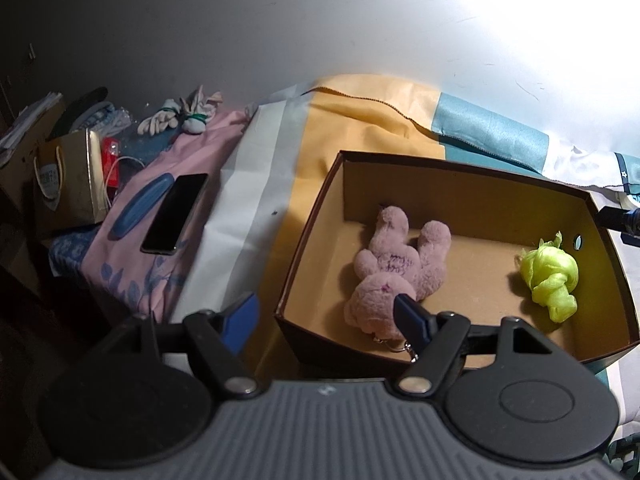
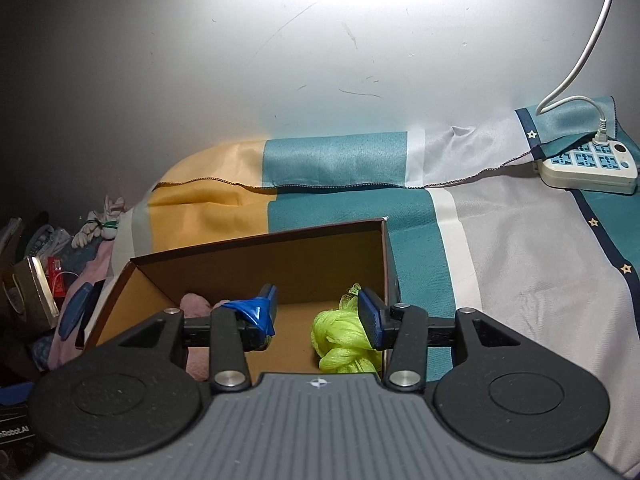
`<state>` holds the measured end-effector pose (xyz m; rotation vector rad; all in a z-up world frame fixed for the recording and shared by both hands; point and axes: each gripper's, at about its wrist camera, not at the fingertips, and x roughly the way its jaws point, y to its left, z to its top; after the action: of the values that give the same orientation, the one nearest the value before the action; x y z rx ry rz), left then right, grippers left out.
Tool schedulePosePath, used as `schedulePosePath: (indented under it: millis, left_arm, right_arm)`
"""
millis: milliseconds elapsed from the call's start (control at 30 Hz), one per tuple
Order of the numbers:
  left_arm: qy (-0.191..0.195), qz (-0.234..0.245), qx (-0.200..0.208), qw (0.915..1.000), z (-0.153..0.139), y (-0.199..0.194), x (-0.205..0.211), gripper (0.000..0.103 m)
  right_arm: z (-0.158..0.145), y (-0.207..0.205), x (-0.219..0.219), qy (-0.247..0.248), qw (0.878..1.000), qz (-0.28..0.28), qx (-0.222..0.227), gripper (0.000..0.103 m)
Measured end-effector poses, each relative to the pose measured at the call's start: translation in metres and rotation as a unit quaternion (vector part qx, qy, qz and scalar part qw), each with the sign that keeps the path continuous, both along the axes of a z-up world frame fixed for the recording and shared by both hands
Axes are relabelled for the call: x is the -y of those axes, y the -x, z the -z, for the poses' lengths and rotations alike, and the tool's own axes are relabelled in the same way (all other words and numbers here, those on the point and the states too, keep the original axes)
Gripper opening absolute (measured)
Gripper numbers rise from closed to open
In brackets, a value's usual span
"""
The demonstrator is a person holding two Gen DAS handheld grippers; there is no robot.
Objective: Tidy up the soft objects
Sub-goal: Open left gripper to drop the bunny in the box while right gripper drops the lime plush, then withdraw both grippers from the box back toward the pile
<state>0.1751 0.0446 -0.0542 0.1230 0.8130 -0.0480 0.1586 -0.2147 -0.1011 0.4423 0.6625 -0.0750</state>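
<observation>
- Across the lower half of the left wrist view, the left gripper (image 1: pixel 326 312) tilts downward with its jaws spread wide, one blue-padded finger outside the open brown cardboard box (image 1: pixel 308 240) and the other just inside, its tip in front of the pink plush rabbit toy (image 1: pixel 394 270); nothing is clamped.
- At the centre of that view the plush rabbit lies flat on the box floor, and the knotted lime-green mesh fabric bundle (image 1: pixel 550 276) lies at the right end of the same box, well apart from it.
- Low in the right wrist view, the right gripper (image 2: pixel 320 314) slants down over the box's near edge, its jaws apart and gripping nothing; the green bundle sits beside the right pad, whether touching it I cannot tell.
- At the left of the left wrist view a black smartphone (image 1: pixel 174 214) lies on pink floral cloth (image 1: pixel 132 252).
- At the upper right of the right wrist view a white power strip (image 2: pixel 588 166) rests on the striped bedsheet (image 2: pixel 520 240).
</observation>
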Motion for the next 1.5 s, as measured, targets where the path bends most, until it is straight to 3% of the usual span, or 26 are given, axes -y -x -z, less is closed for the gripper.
schedulePosePath:
  millis: [333,500,1500]
  left_arm:
    - [-0.016,0.007,0.011,0.9998,-0.01,0.021,-0.014,0.076]
    - [-0.019,0.016,0.01,0.9996,-0.01,0.033,-0.026,0.076]
    - [-0.035,0.068,-0.017,0.9969,0.012,0.092,-0.059,0.078]
  right_arm:
    - [-0.037,0.047,-0.031,-0.034,0.998,-0.031,0.042,0.029]
    - [-0.042,0.067,-0.052,-0.023,0.998,-0.032,0.052,0.029]
    - [-0.008,0.163,-0.121,-0.077,0.997,-0.01,0.022,0.029]
